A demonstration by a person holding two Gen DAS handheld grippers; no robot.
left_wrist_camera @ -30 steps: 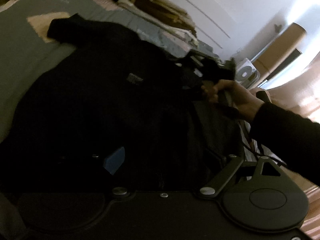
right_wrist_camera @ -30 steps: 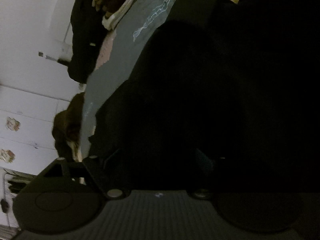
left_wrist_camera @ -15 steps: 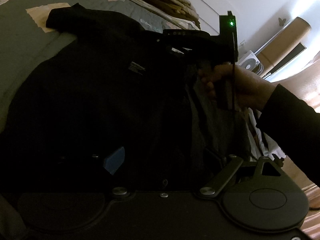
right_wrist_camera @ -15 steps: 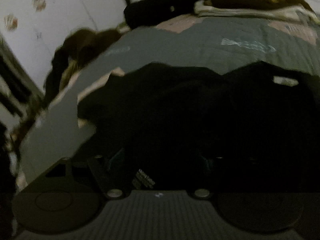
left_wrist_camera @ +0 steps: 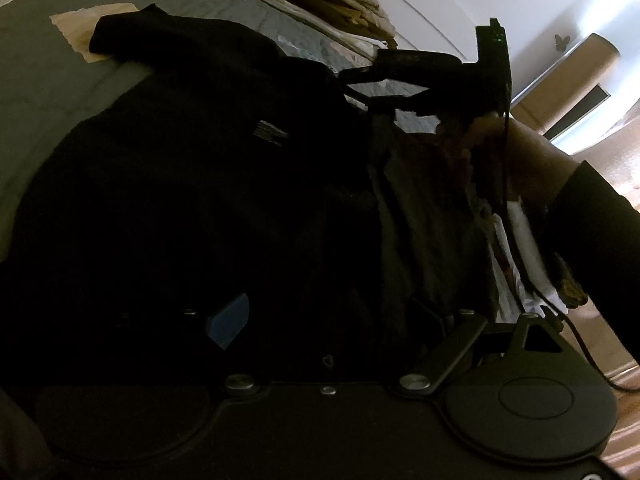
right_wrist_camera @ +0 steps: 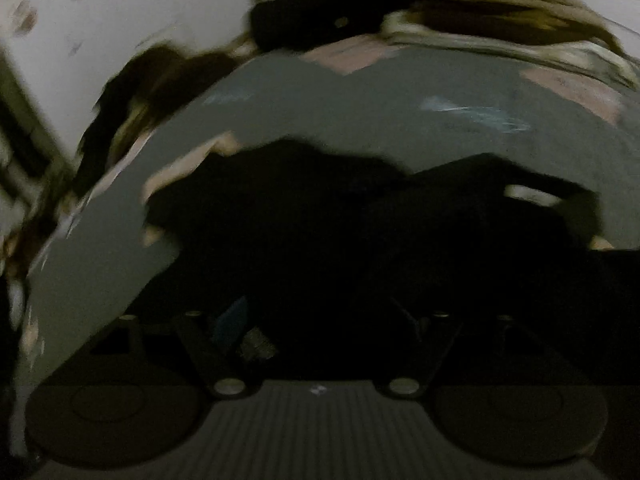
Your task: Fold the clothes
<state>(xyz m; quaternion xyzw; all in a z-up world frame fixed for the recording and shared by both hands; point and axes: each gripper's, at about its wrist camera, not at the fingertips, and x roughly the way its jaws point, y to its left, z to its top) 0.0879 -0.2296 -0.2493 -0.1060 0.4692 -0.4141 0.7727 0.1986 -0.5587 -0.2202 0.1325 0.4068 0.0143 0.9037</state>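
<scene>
A black garment lies spread over the grey bedspread, a small woven label showing near its middle. My left gripper hangs low over the near part of the garment, its jaws wide open with dark cloth lying beneath them. A hand in a dark sleeve holds my right gripper above the garment's right side, open with nothing gripped. The right wrist view is blurred; there the right gripper looks down over the black garment.
Folded tan and cream clothes are stacked at the bed's far edge by the white wall, with a dark bundle beside them. A tan upright roll stands at the right. Wooden floor shows past the bed's right edge.
The right gripper rose off the garment's right side and rolled upright; its view swung from sideways to level. The left gripper stayed where it was.
</scene>
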